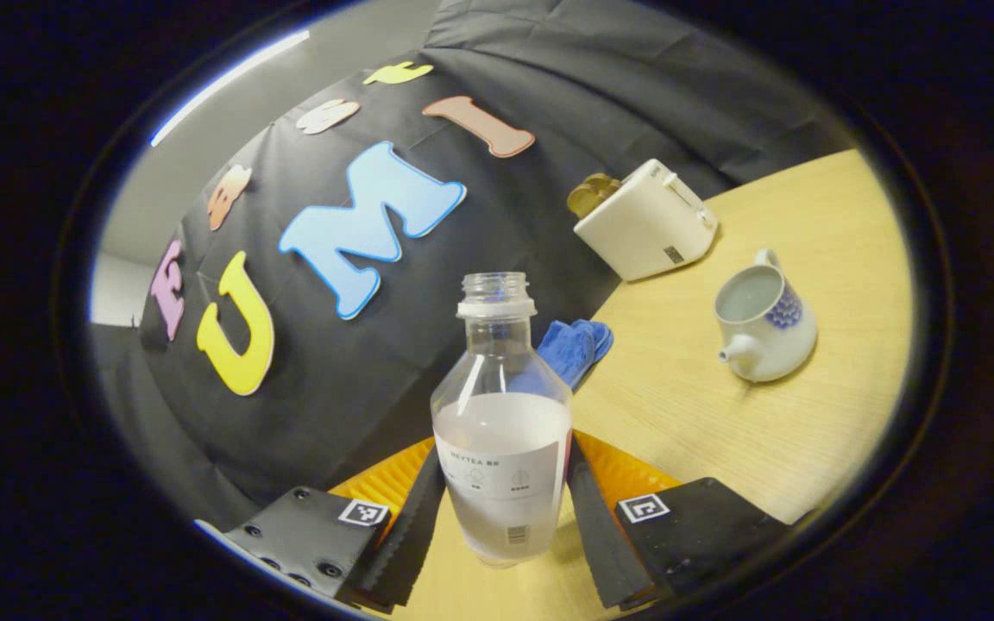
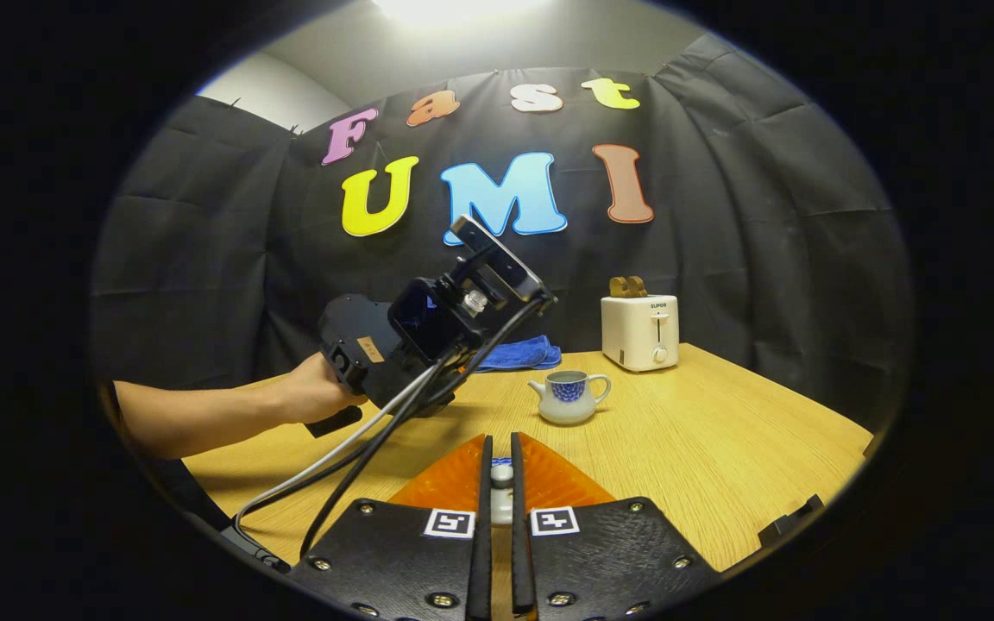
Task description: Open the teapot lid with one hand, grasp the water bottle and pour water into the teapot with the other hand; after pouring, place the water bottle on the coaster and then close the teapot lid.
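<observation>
A clear water bottle without a cap, about half full, stands between my left gripper's fingers, which are shut on its labelled lower part. The white teapot with a blue pattern sits open on the table to the right of the bottle, with liquid showing inside. In the right gripper view the teapot stands ahead at mid-table. My right gripper is shut on the small white teapot lid, held back from the pot. A hand holds the left gripper's housing tilted above the table, left of the teapot.
A white toaster with bread in it stands at the back of the wooden table, beyond the teapot. A blue cloth lies by the wall behind the bottle. Cables hang from the left gripper across the near left.
</observation>
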